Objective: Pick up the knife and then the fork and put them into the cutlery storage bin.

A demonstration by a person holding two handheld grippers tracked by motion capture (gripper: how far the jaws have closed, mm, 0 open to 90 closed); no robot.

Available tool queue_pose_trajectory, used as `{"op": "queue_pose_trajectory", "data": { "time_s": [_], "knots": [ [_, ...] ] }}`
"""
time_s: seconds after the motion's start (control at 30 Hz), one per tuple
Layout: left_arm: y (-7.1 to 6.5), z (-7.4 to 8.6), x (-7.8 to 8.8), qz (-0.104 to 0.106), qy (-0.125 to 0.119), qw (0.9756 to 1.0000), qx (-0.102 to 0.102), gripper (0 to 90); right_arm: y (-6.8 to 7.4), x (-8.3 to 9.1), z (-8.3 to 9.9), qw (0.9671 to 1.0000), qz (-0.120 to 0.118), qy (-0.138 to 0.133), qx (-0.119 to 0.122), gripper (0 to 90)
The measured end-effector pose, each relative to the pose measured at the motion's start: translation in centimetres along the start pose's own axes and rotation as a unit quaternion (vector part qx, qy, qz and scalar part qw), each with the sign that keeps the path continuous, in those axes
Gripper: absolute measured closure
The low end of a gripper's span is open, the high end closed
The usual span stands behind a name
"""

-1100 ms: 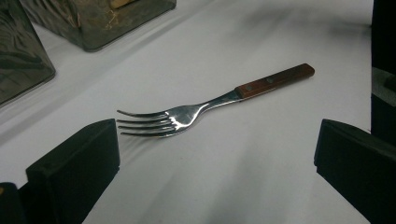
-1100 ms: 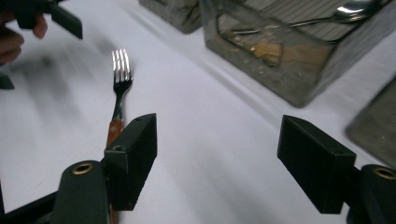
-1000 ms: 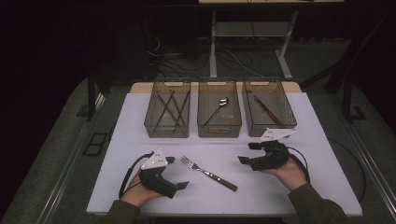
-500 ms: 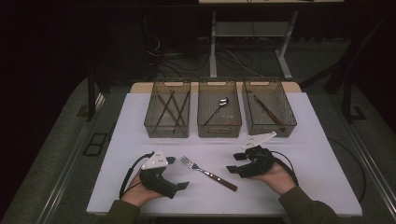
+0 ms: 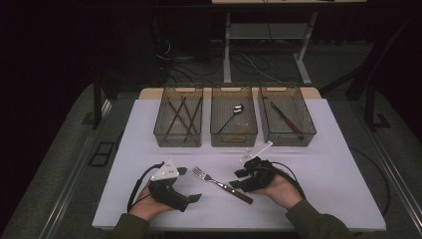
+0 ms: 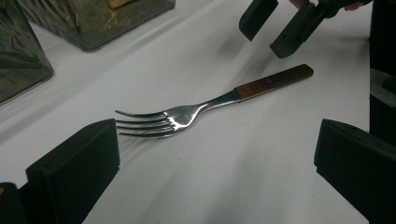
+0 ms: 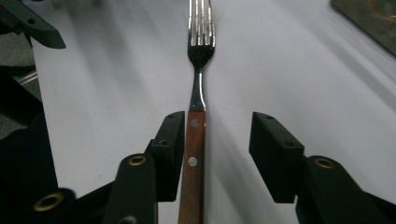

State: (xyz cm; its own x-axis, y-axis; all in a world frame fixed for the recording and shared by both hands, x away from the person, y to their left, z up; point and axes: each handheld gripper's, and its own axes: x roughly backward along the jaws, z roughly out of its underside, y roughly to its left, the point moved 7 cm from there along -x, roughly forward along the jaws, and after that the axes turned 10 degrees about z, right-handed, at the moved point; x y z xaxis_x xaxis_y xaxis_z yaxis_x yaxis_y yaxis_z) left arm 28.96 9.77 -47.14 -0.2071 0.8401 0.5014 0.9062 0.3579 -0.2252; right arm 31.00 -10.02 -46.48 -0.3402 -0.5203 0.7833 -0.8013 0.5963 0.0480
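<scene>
Fork (image 5: 222, 182) lies flat on the white table (image 5: 338, 164), near-centre, tines pointing far-left, wooden handle pointing near-right. My right gripper (image 5: 240, 179) is at the handle end, jaws straddling the handle; they have just been closing, but in the right gripper view one pad sits right beside the wood and the other has a clear gap, so no clamp, handle between them but not gripped. My left gripper (image 5: 190, 185) rests on the table left of the fork, jaws spread wide and released, tines just beyond one pad in the left gripper view. Three bins at the far side: left bin (image 5: 178, 135), middle bin (image 5: 234, 134) with a spoon (image 5: 232, 115), right bin (image 5: 288, 133).
</scene>
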Motion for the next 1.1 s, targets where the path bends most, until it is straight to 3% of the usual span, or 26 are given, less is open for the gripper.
{"op": "queue_pose_trajectory", "data": {
  "time_s": [0.17, 0.27, 0.57, 0.7, 0.9, 1.1],
  "knots": [
    [0.0, 0.0, -0.1, 0.002, 0.002, 1.0000, -0.001, 0.0, 0.8, -1.0, -0.2, 0.9997, -0.011, 0.019, 0.012, 60.1],
    [0.0, 0.0, -0.1, 0.001, 0.002, 1.0000, -0.001, 0.0, 1.1, -1.7, -0.1, 0.9988, -0.009, 0.036, 0.030, 61.4],
    [0.0, 0.0, 0.0, 0.001, 0.002, 1.0000, -0.002, 0.0, 1.8, -3.3, -0.1, 0.9969, -0.002, 0.065, 0.044, 65.6],
    [0.0, 0.0, 0.0, 0.001, 0.002, 1.0000, -0.003, 0.0, 1.8, -3.6, -0.1, 0.9949, 0.011, 0.073, 0.068, 68.7],
    [0.0, 0.0, 0.0, 0.001, 0.002, 1.0000, -0.004, 0.0, 1.9, -3.7, -0.3, 0.9891, 0.037, 0.094, 0.107, 73.9],
    [0.0, 0.0, 0.0, 0.003, 0.004, 1.0000, -0.004, 0.0, 1.8, -3.9, -0.8, 0.9843, 0.029, 0.135, 0.109, 75.6]
  ]
}}
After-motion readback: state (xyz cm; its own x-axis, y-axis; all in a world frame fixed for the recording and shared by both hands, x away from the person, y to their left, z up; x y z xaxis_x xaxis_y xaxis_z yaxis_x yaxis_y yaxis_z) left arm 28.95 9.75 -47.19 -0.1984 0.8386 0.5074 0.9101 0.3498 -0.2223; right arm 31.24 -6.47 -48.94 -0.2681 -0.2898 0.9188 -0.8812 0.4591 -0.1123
